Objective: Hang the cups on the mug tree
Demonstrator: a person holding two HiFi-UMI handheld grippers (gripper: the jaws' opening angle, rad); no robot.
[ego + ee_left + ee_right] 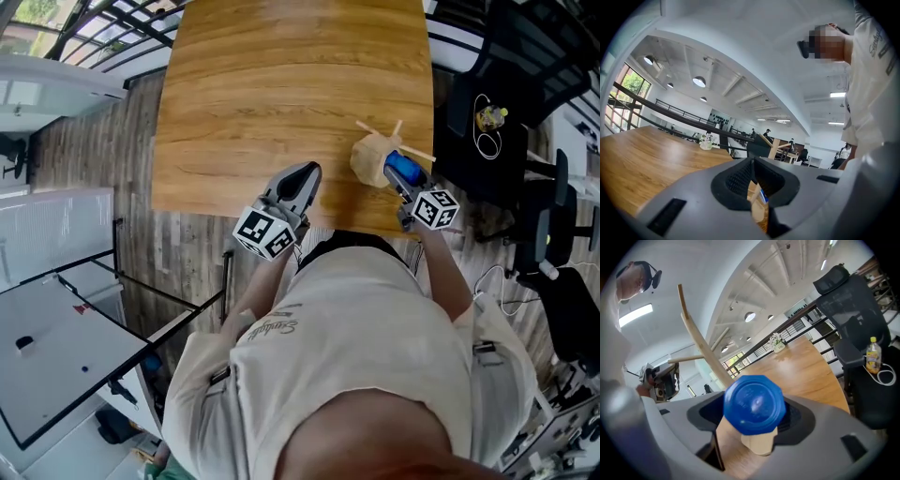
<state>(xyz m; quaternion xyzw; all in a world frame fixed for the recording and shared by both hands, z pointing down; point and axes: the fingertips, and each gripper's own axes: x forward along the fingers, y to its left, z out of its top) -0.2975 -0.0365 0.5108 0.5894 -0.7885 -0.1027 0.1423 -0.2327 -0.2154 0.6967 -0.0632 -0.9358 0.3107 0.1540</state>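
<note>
A light wooden mug tree with thin pegs stands near the front right edge of the wooden table. A blue cup lies on its side against the tree's right side, its bottom toward me. My right gripper is around it. In the right gripper view the cup's octagonal bottom sits between the jaws with dark gaps on both sides, so the pads stand off it; the tree's stem rises behind. My left gripper rests at the table's front edge, left of the tree, its fingertips together and empty.
A black office chair stands right of the table with a yellow bottle and a white cable on its seat. A white desk is at the lower left. A small vase of flowers stands at the table's far end.
</note>
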